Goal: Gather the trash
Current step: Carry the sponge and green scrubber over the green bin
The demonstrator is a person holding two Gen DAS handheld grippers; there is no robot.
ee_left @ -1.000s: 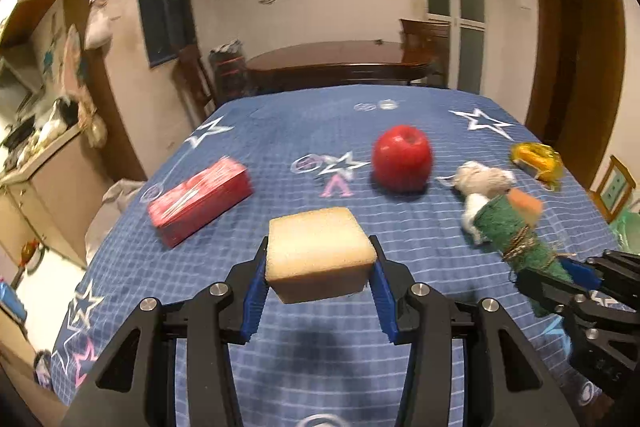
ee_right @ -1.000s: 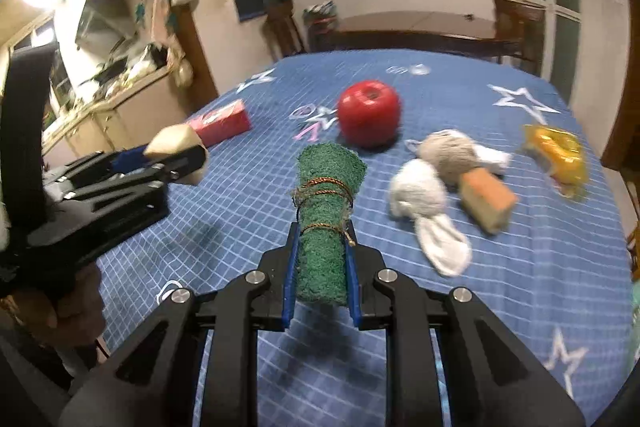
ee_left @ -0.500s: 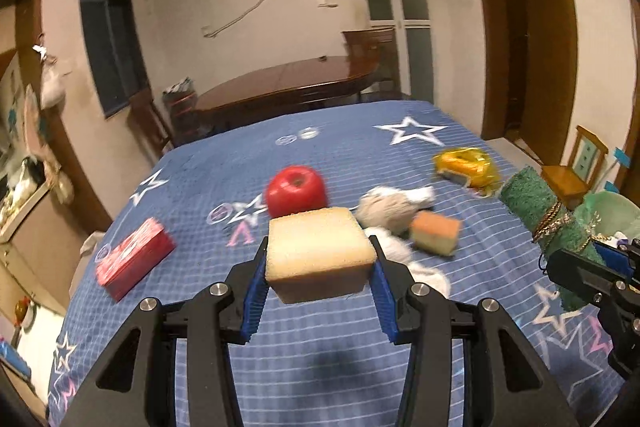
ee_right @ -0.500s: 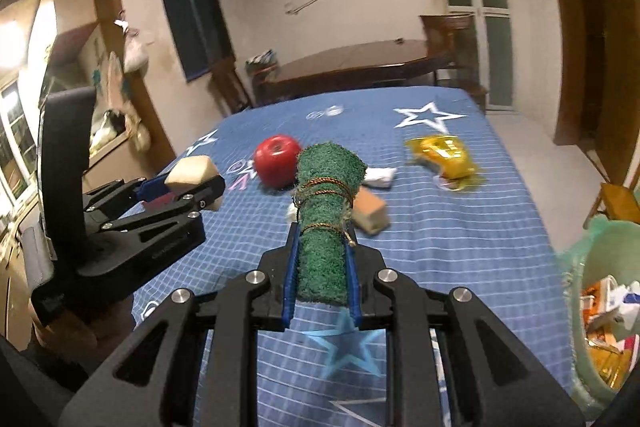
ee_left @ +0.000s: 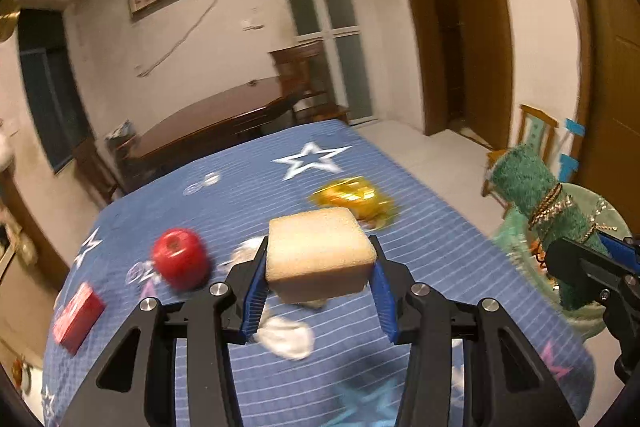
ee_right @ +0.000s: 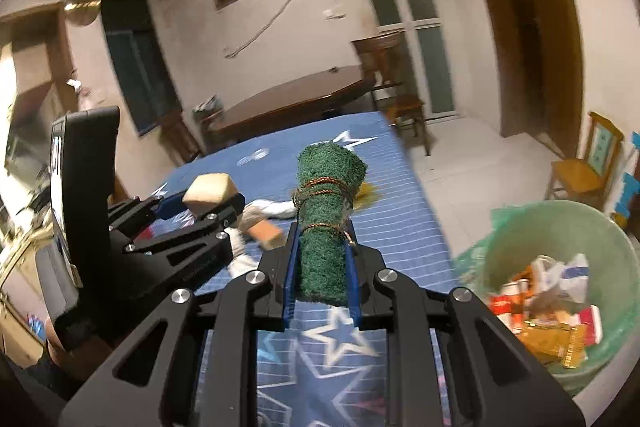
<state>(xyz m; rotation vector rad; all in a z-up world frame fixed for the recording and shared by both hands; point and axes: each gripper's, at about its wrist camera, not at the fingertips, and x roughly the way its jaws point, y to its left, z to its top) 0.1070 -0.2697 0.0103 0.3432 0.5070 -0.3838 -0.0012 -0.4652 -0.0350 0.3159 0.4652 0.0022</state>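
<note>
Left wrist view: the left hand-held gripper [ee_left: 320, 281] pinches a tan sponge [ee_left: 320, 251] between its blue pads, held above the blue star-patterned surface [ee_left: 432, 227]. Behind the sponge lie a red apple [ee_left: 180, 259], a red box [ee_left: 78, 315], a yellow wrapper [ee_left: 352, 197] and white cloth [ee_left: 286, 337]. Right of the sponge, the right hand-held gripper [ee_left: 576, 259] carries a green roll [ee_left: 540, 211] in front of a green bin [ee_left: 600, 319].

Right wrist view: the right hand-held gripper [ee_right: 322, 267] clamps the green roll [ee_right: 326, 219], bound with twine, over the surface's [ee_right: 400, 227] edge. The bin [ee_right: 560, 227], holding wrappers [ee_right: 548, 323], stands on the floor just right of the roll. The left hand-held gripper [ee_right: 212, 201] holds the sponge [ee_right: 210, 191] left of the roll.
</note>
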